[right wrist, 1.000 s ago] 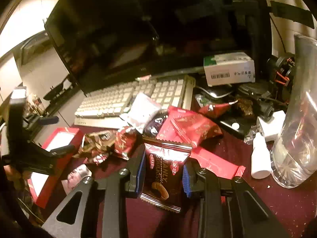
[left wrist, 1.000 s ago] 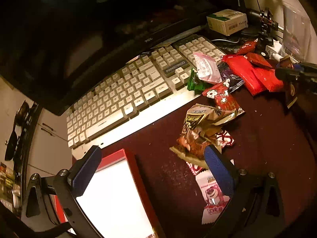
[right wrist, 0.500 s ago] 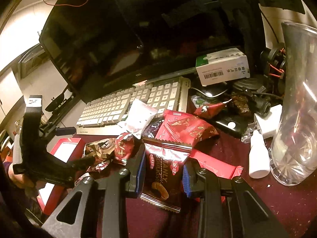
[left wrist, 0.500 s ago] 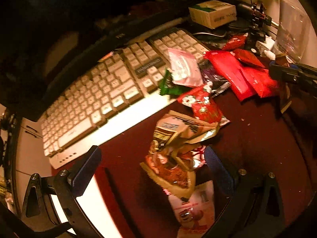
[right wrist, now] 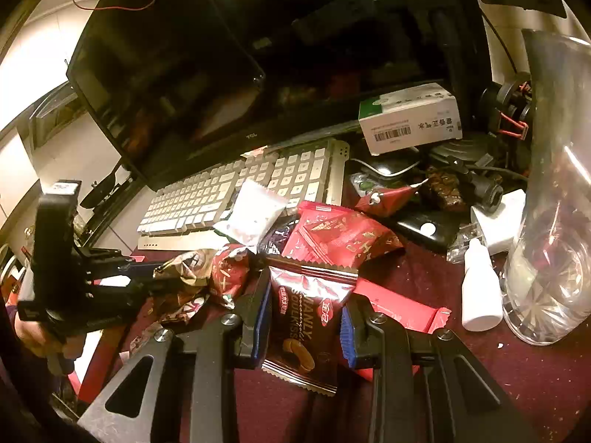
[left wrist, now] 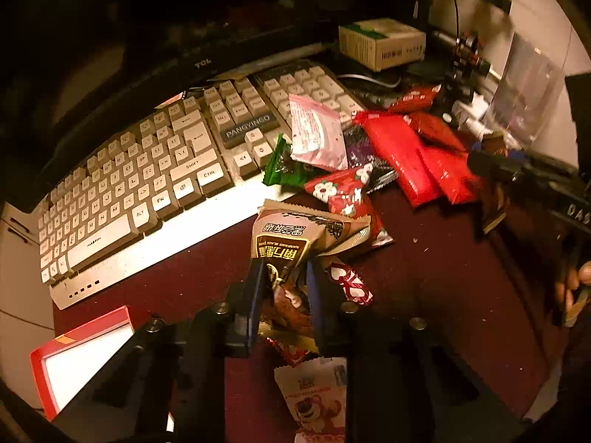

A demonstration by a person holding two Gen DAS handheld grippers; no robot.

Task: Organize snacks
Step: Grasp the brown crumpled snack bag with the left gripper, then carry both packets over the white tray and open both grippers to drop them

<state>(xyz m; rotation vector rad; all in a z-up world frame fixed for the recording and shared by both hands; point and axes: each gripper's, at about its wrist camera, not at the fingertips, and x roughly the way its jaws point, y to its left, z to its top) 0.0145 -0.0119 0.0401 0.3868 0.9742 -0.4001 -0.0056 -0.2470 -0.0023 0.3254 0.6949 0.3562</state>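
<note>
- Monitor point(right wrist: 177, 66): dark, standing directly behind the keyboard point(left wrist: 147, 181).
- Keyboard: pale keys, lying on the dark red table point(left wrist: 443, 280); serves as landmark below.
- Clear glass vase point(right wrist: 550, 221): upright, well to the right of the keyboard.
- Red box point(left wrist: 77, 350): white inside, lying open in front of the keyboard's left end.
- White and green carton point(right wrist: 410, 118): behind the keyboard's right end.
- Snack pile: spread from the keyboard's right end forward; pink-white packet point(left wrist: 317, 136) and green packet point(left wrist: 284, 166) resting on its right edge, long red packets point(left wrist: 410, 155) just to the right of it.
- Left gripper point(left wrist: 284, 284): in front of the keyboard's right half, pointing steeply down, clamped on the brown packet point(left wrist: 291, 240) at its near end.
- Right gripper point(right wrist: 304, 313): to the right of and in front of the keyboard, clamped on the dark cookie packet point(right wrist: 306, 306), both blue pads point(right wrist: 264, 313) pressed to its sides.
- Bear-print packet point(left wrist: 317, 398): flat on the table, under the left gripper, nearer than the keyboard.
- White dropper bottle point(right wrist: 480, 284): upright, just beside the vase, right of the keyboard.
</note>
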